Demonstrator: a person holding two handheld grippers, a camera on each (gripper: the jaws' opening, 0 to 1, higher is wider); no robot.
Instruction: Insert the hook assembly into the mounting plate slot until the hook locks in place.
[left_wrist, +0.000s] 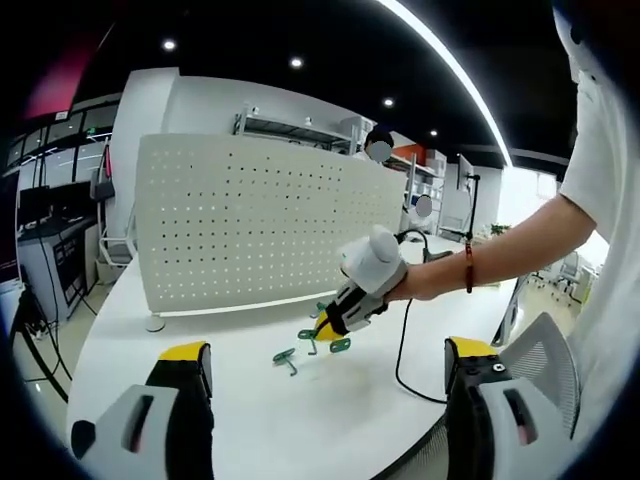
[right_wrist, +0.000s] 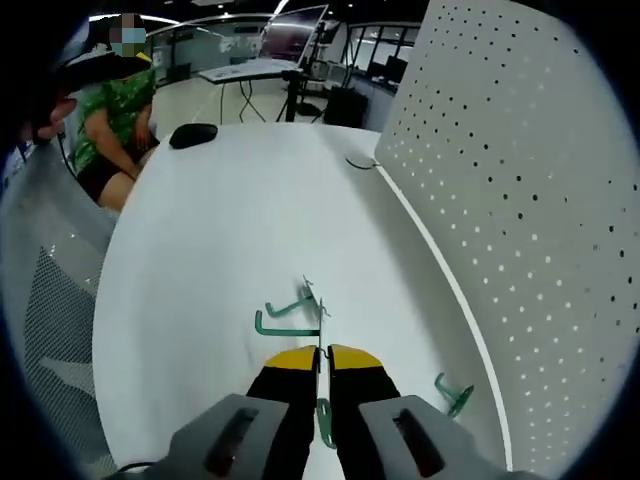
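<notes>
A white pegboard mounting plate (left_wrist: 260, 225) stands upright on the white table (left_wrist: 250, 410); it fills the right side of the right gripper view (right_wrist: 520, 180). My right gripper (right_wrist: 322, 352), also seen in a person's hand (left_wrist: 322, 332), is shut on a green hook assembly (right_wrist: 288, 322) just above the table. The hook's prongs reach ahead of the yellow tips. A second green hook (right_wrist: 455, 393) lies near the plate's foot. In the left gripper view a green hook (left_wrist: 287, 358) lies on the table beside the right gripper's tips. My left gripper (left_wrist: 328, 365) stands wide open, holding nothing.
A black cable (left_wrist: 402, 350) trails from the right gripper over the table edge. A black mouse (right_wrist: 193, 133) lies at the far end of the table, where a person in a green shirt (right_wrist: 110, 120) sits. A mesh chair (right_wrist: 50, 300) stands to the left.
</notes>
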